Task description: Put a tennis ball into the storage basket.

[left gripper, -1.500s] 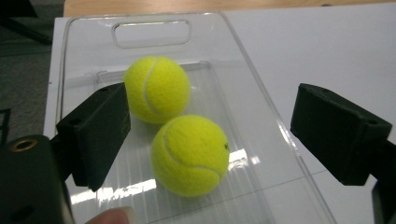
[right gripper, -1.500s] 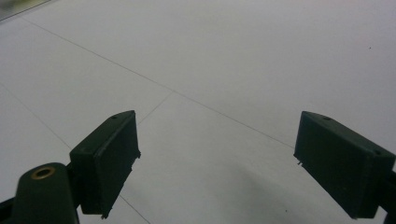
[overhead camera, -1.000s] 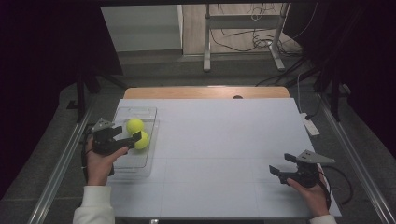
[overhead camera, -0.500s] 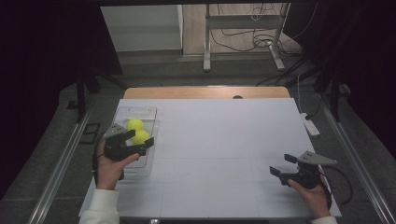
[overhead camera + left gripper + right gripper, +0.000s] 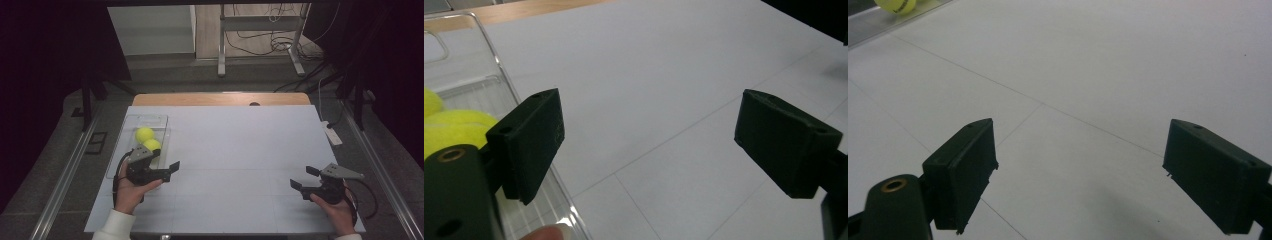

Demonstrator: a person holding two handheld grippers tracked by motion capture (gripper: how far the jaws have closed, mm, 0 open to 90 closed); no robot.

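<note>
High view: two balls [image 5: 148,139] sit in tray [image 5: 150,120], table's left; left gripper [image 5: 170,169] at tray's near end, jaws just opening, nothing between; right gripper [image 5: 303,178] idle near right, open, empty.
Left gripper view: jaws wide over bare table [image 5: 664,75]; balls [image 5: 451,127] beside left jaw, inside the tray wall — reads as just dropped.
Right gripper view: ball [image 5: 896,5] far off, well apart; jaws spread, holding nothing.
</note>
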